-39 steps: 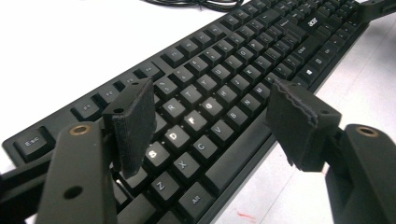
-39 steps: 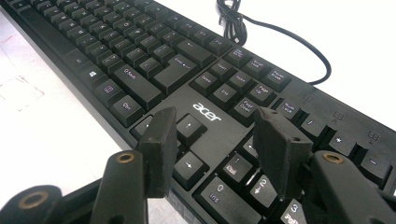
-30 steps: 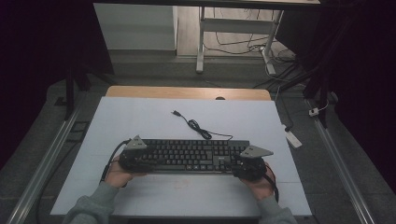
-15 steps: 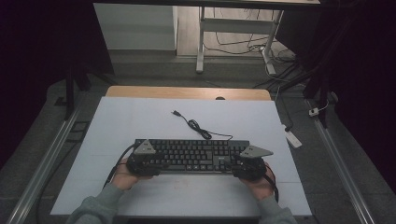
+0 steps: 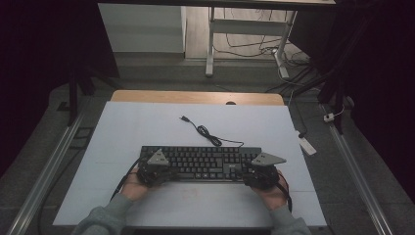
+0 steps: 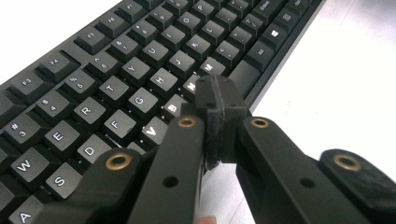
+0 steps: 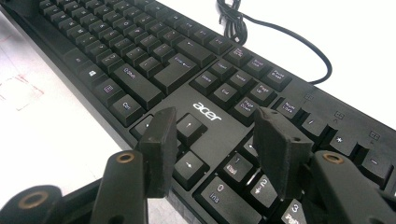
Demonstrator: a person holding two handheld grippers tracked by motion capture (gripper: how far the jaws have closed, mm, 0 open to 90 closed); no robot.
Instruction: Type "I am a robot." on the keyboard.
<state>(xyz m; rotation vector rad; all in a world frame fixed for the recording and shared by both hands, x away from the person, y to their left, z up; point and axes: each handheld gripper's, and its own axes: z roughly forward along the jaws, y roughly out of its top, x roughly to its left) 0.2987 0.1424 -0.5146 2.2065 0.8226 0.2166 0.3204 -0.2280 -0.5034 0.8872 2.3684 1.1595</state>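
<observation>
A black Acer keyboard (image 5: pixel 200 164) lies across the near part of the white table top (image 5: pixel 147 127); its black cable (image 5: pixel 205 132) runs off toward the back. My left gripper (image 5: pixel 163 172) hangs over the keyboard's left end. In the left gripper view the keyboard (image 6: pixel 116 70) lies below my left gripper (image 6: pixel 217 100), whose jaws have just been closing; they meet above the V, B and N keys with nothing between them. My right gripper (image 5: pixel 255 174) is at the right end. Above the keyboard (image 7: pixel 154 60), my right gripper (image 7: pixel 215 135) stands open over the arrow keys and number pad, beside the cable (image 7: pixel 280 32).
A small white block (image 5: pixel 306 144) lies off the table's right edge. A wooden strip (image 5: pixel 195 97) runs along the table's far edge. Metal rails (image 5: pixel 49 161) flank both sides. Beyond the table are a frame's legs (image 5: pixel 210 44) and loose cables on the floor.
My left gripper has shifted a little to the right over the keyboard's left end. The right gripper and the keyboard have stayed in place.
</observation>
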